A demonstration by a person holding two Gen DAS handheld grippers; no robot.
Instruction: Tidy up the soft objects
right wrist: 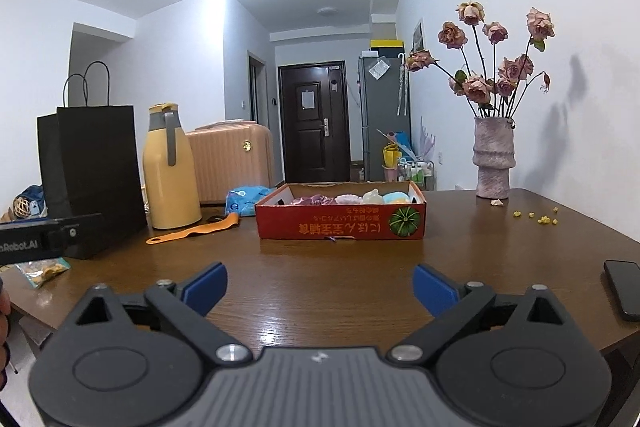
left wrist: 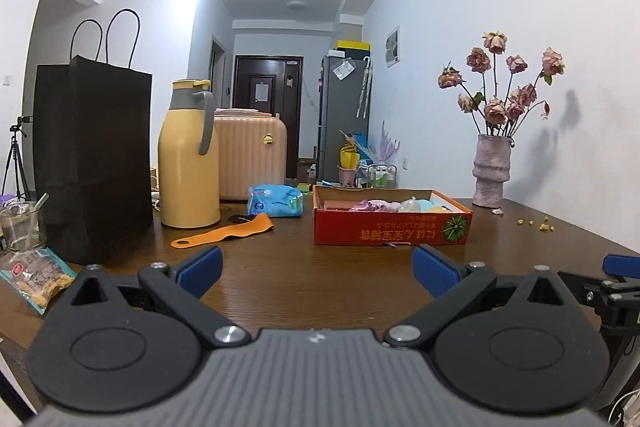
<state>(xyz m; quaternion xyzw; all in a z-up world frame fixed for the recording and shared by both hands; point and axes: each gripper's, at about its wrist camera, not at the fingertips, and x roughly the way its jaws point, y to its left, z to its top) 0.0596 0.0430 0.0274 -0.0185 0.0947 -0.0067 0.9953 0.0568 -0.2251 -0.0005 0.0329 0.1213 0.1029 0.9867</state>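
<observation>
Soft objects (right wrist: 352, 198) fill red box (right wrist: 340, 225) (tabletop).

A brown wooden desk (right wrist: 320, 267) is carrying a red box (right wrist: 340, 223), yellow jug (right wrist: 170, 179), black bag (right wrist: 92, 179), orange strap (right wrist: 192, 231), vase (right wrist: 493, 159) and phone (right wrist: 624, 287).

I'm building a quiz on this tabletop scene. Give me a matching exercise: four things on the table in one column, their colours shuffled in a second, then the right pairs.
Things:
1. paper bag
2. thermos jug
3. cardboard box
4. vase

Colours:
A. red
B. pale pink
C. black
D. yellow with a grey handle

Pairs: 1-C, 2-D, 3-A, 4-B
</observation>
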